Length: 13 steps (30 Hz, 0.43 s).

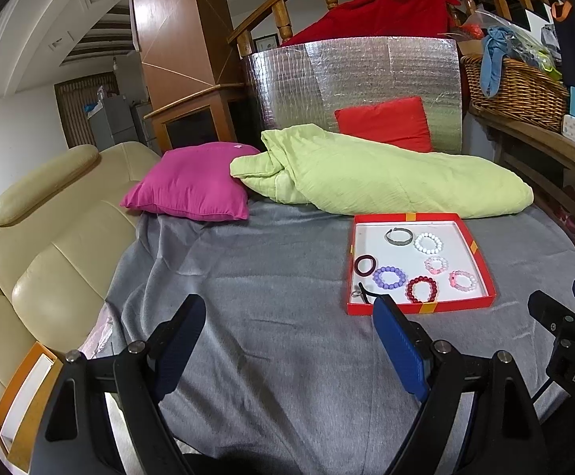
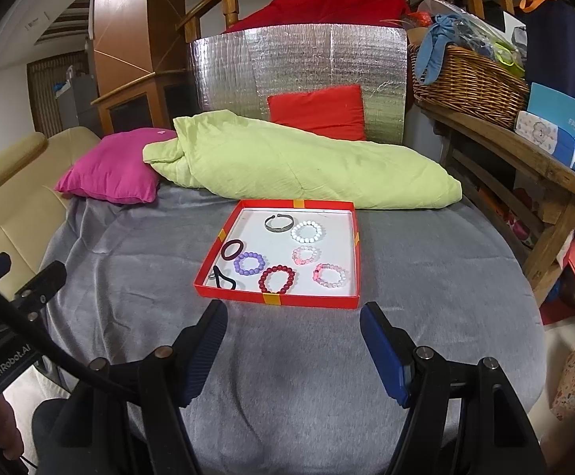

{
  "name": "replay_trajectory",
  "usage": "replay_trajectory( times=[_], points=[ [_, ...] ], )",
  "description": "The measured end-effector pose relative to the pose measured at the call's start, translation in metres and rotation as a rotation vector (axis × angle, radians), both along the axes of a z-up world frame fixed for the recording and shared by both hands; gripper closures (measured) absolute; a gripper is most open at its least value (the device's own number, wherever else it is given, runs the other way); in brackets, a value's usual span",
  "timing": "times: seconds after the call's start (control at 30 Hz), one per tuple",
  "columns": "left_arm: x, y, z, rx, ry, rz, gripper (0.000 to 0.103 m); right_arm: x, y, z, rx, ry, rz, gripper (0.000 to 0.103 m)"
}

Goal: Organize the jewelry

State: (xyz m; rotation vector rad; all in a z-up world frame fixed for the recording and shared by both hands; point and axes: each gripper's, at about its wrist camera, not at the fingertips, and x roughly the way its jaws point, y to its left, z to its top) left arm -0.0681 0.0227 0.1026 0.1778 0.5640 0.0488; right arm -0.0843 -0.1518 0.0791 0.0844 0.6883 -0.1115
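A shallow red tray (image 2: 278,299) (image 1: 418,308) with a white floor lies on the grey blanket. In it lie several bracelets: a silver cuff (image 2: 278,223), white beads (image 2: 307,232), pale pink beads (image 2: 305,255), purple beads (image 2: 249,263), dark red beads (image 2: 277,279), pink-and-white beads (image 2: 330,275). A maroon hair tie (image 2: 232,249) and a black hair tie (image 2: 224,278) lie at the tray's left side. My right gripper (image 2: 293,322) is open and empty just in front of the tray. My left gripper (image 1: 289,320) is open and empty, left of the tray.
A green quilt (image 2: 299,166), a magenta cushion (image 2: 115,170) and a red cushion (image 2: 319,111) lie behind the tray. A beige sofa (image 1: 50,237) is at the left, with an orange box (image 1: 22,399) beside it. A wooden bench with a wicker basket (image 2: 469,83) stands at the right.
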Motion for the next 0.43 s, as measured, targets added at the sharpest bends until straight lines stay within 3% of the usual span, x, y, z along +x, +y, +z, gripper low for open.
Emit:
replay_trajectory(
  times=[0.3, 0.43],
  points=[
    [0.018, 0.001, -0.011, -0.018, 0.021, 0.002, 0.016, 0.019, -0.009, -0.013, 0.016, 0.013, -0.008, 0.030],
    [0.046, 0.009, -0.031, -0.114, 0.031, -0.016, 0.016, 0.033, -0.037, -0.026, 0.026, -0.017, -0.059, 0.030]
  ],
)
